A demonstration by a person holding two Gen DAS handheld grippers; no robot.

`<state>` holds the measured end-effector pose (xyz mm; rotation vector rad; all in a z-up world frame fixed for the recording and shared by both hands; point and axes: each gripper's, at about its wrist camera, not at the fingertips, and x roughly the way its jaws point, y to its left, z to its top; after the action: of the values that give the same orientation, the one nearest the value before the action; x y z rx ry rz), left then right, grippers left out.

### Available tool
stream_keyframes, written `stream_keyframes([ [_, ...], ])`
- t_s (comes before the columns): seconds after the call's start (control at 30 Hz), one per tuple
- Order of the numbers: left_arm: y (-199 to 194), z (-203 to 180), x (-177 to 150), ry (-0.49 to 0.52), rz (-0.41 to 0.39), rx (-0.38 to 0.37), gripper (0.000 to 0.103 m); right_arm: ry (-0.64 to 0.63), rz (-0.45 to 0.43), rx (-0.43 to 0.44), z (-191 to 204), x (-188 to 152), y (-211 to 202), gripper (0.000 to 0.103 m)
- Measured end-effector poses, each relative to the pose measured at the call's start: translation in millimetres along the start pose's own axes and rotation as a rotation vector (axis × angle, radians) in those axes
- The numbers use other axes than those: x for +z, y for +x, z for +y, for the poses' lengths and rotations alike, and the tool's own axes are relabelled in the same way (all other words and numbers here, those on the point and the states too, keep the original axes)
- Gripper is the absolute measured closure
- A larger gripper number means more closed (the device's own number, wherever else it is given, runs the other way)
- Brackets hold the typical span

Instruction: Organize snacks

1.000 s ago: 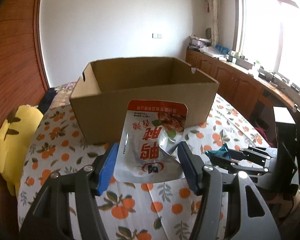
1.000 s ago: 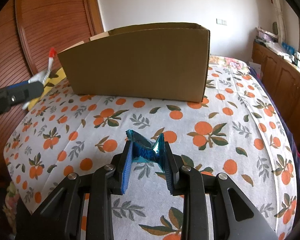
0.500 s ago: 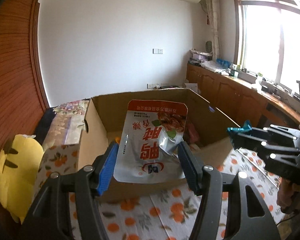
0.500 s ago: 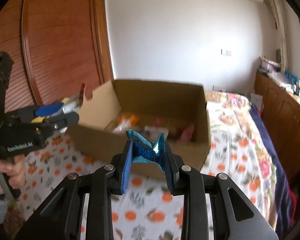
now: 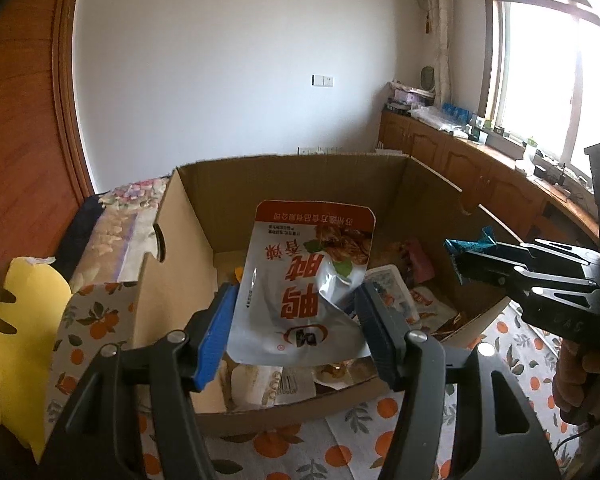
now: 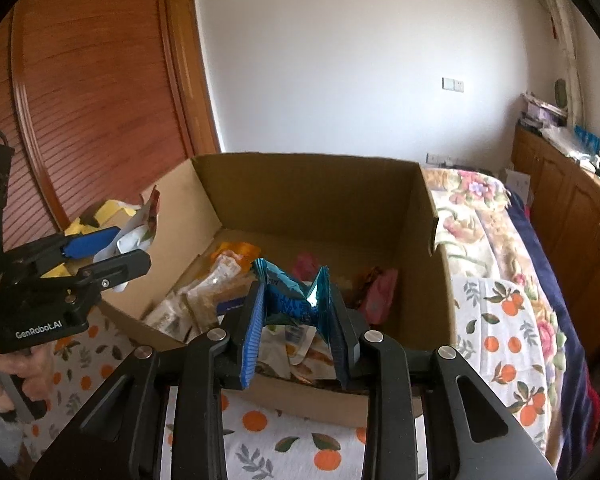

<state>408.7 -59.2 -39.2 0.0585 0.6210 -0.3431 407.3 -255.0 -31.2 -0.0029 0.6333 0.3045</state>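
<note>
An open cardboard box (image 5: 300, 184) (image 6: 308, 196) stands on an orange-print cloth and holds several snack packets (image 6: 204, 300). My left gripper (image 5: 296, 320) is shut on a silver pouch with a red top and red characters (image 5: 300, 280), held upright over the box's near left part. My right gripper (image 6: 294, 300) is shut on a crumpled blue wrapper (image 6: 284, 304) above the box's near wall. Each gripper shows in the other's view: the right gripper (image 5: 500, 268) with the blue wrapper (image 5: 468, 244), and the left gripper (image 6: 100, 252) with the pouch (image 6: 140, 228).
The orange-print cloth (image 6: 496, 336) spreads around the box. A yellow cushion (image 5: 20, 320) lies to the left. Wooden cabinets (image 5: 480, 176) run under the window on the right, and a slatted wooden door (image 6: 80, 120) stands on the left. A hand (image 6: 4, 376) grips the left tool.
Both grippers have risen and moved forward from in front of the box to over its near edge. The box's inside with its packets has come into view. Both grips are unchanged.
</note>
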Motion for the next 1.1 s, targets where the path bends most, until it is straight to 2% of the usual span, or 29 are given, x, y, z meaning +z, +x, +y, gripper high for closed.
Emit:
stream_keyframes([
  [0.2, -0.5, -0.8, -0.8, 0.002, 0.000, 0.012, 0.041, -0.002, 0.006, -0.008, 0.1, -0.6, 0.7, 0.073],
  [0.3, 0.6, -0.5, 0.1, -0.003, 0.003, 0.018, 0.040, -0.007, 0.005, -0.014, 1.9, 1.2, 1.3, 0.069],
  [0.4, 0.4, -0.8, 1.0, 0.003, 0.000, 0.028, 0.035, -0.013, 0.007, -0.016, 1.7, 1.8, 3.5, 0.056],
  [0.67, -7.6, -3.3, 3.0, 0.006, -0.009, 0.038, 0.031, -0.015, -0.010, -0.002, 4.9, -0.6, -8.4, 0.052],
  [0.83, -31.9, -8.5, 3.2, 0.009, -0.025, 0.054, 0.031, -0.012, -0.027, 0.001, 12.4, -4.2, -30.0, 0.052],
  [1.1, -100.0, -23.2, -8.0, 0.021, -0.065, 0.103, 0.031, 0.003, -0.077, -0.015, 28.2, -18.0, -94.2, 0.050],
])
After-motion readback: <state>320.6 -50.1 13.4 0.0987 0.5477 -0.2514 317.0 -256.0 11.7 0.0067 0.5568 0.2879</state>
